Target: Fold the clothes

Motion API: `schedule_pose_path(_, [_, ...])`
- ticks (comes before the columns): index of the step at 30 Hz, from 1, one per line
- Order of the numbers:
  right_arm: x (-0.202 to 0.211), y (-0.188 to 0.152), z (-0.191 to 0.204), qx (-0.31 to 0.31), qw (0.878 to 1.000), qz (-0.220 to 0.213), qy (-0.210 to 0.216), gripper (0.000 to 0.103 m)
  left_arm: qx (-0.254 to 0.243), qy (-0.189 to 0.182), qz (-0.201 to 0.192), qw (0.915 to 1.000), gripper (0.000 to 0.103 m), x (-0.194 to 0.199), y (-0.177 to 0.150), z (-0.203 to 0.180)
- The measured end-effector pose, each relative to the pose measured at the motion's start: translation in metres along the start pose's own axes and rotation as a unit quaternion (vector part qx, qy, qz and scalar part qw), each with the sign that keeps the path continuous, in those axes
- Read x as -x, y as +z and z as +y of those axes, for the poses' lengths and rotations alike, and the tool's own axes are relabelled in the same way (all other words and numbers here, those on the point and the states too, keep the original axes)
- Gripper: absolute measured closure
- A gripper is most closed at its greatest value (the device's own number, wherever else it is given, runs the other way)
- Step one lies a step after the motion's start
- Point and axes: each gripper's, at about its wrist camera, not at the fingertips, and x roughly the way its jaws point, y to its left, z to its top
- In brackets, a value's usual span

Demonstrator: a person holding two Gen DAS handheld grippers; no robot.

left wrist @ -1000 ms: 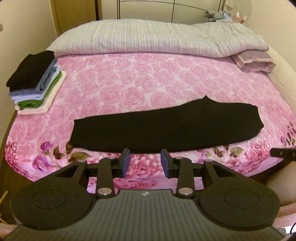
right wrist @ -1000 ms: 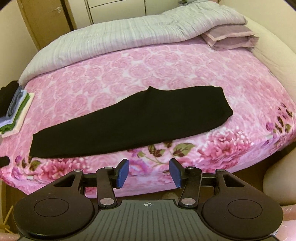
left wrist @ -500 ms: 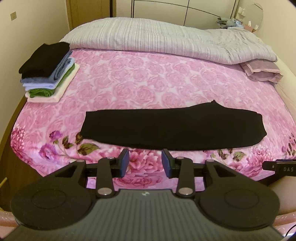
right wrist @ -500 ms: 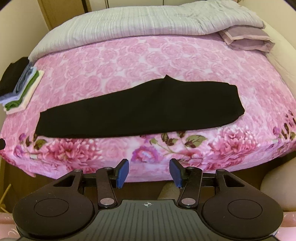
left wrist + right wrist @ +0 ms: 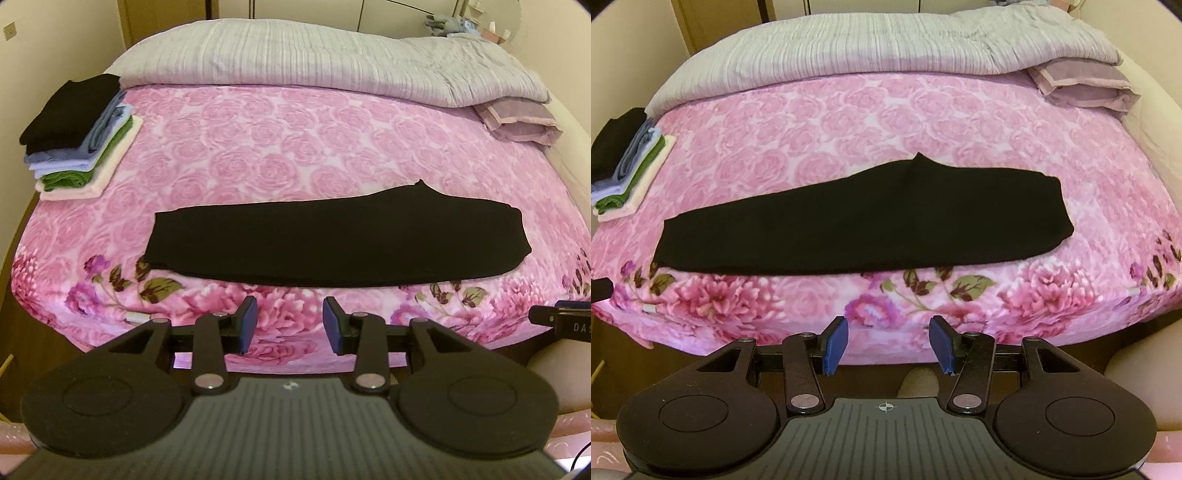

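Left wrist view: the left tool (image 5: 289,325) hangs short of the bed's near edge, blue fingers spread, holding nothing.
Right tool (image 5: 888,345): likewise gaping and empty, back from the bed (image 5: 849,122), clear of the cloth.
Black garment (image 5: 325,243): lies flat in a long band across the bed near its front edge, probably trousers doubled lengthwise, within easy reach of both tools.
Folded stack (image 5: 77,136): sits at the far left corner, well apart, leaving room to work.
Stage: the band fits either a half-made fold or a spread piece.

A pink rose-patterned fleece blanket (image 5: 280,155) fills mid-frame. A grey striped folded quilt (image 5: 314,62) spans the top, a mauve pillow (image 5: 517,120) at upper right.
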Motion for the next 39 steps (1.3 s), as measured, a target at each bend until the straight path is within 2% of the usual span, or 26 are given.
schedule_pose_path(8, [-0.018,0.036,-0.028,0.01,1.0,0.002,0.006,0.05,0.014,0.007,0.006,0.9999,0.069,-0.028,0.03,-0.025])
schedule_pose_path(12, [-0.031,0.06,-0.048,0.015,1.0,0.007,0.01,0.05,0.038,-0.001,0.008,0.9993,0.068,-0.046,0.045,-0.041])
schedule_pose_path(19, [-0.068,0.111,-0.096,0.03,0.999,0.024,0.01,0.05,0.127,-0.008,0.02,0.9917,0.068,-0.087,0.054,-0.054])
schedule_pose_path(24, [-0.106,0.136,-0.122,0.053,0.998,0.042,0.001,0.05,0.208,-0.004,0.031,0.9776,0.068,-0.111,0.038,-0.046])
schedule_pose_path(26, [-0.122,0.138,-0.127,0.059,0.997,0.056,0.007,0.05,0.263,-0.006,0.035,0.964,0.068,-0.119,0.024,-0.031])
schedule_pose_path(31, [-0.158,0.138,-0.118,0.068,0.993,0.091,0.039,0.05,0.389,0.006,0.024,0.9208,0.068,-0.135,-0.009,0.024])
schedule_pose_path(34, [-0.179,0.14,-0.106,0.07,0.992,0.099,0.045,0.05,0.455,0.021,0.011,0.8904,0.068,-0.145,-0.026,0.061])
schedule_pose_path(39, [-0.217,0.151,-0.091,0.029,0.994,0.099,0.031,0.05,0.541,0.015,-0.012,0.8405,0.067,-0.193,-0.048,0.126])
